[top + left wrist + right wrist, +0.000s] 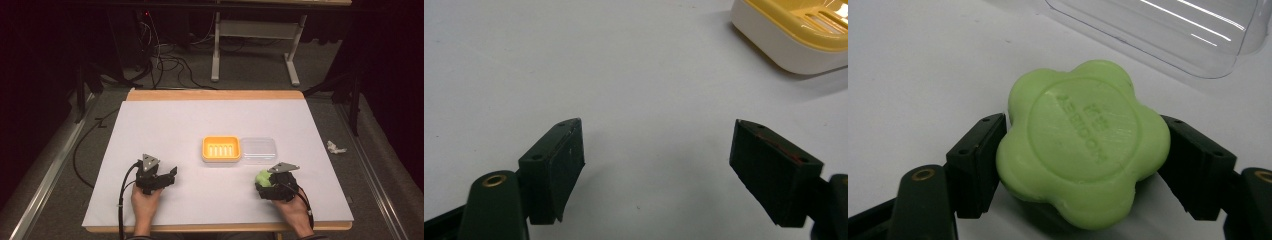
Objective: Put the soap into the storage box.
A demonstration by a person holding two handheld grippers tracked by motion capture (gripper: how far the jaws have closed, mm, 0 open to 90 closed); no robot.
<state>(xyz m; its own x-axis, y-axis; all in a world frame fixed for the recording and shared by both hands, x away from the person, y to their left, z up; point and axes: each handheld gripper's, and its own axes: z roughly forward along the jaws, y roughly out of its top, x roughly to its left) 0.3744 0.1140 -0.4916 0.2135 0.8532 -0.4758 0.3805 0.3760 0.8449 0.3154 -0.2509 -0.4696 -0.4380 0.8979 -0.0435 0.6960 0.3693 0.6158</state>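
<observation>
1. The soap [1083, 145] is pale green, flower-shaped, with raised lettering stamped in a round centre.
2. The soap dish [221, 149] is yellow-orange on top with slotted ribs, cream-white on its outer wall.
3. The lid [258, 150], at 3 o'clock of the dish, is clear plastic with white glints.
4. The counter [200, 120] is white, edged in light wood.
5. Both grippers' jaws are black.
6. The floor [390, 150] is grey.

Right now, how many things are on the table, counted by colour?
Green: 1, the flower-shaped green soap held in the right gripper
Yellow: 1, the yellow plastic soap dish
Clear: 1, the clear plastic lid
Total: 3
</observation>
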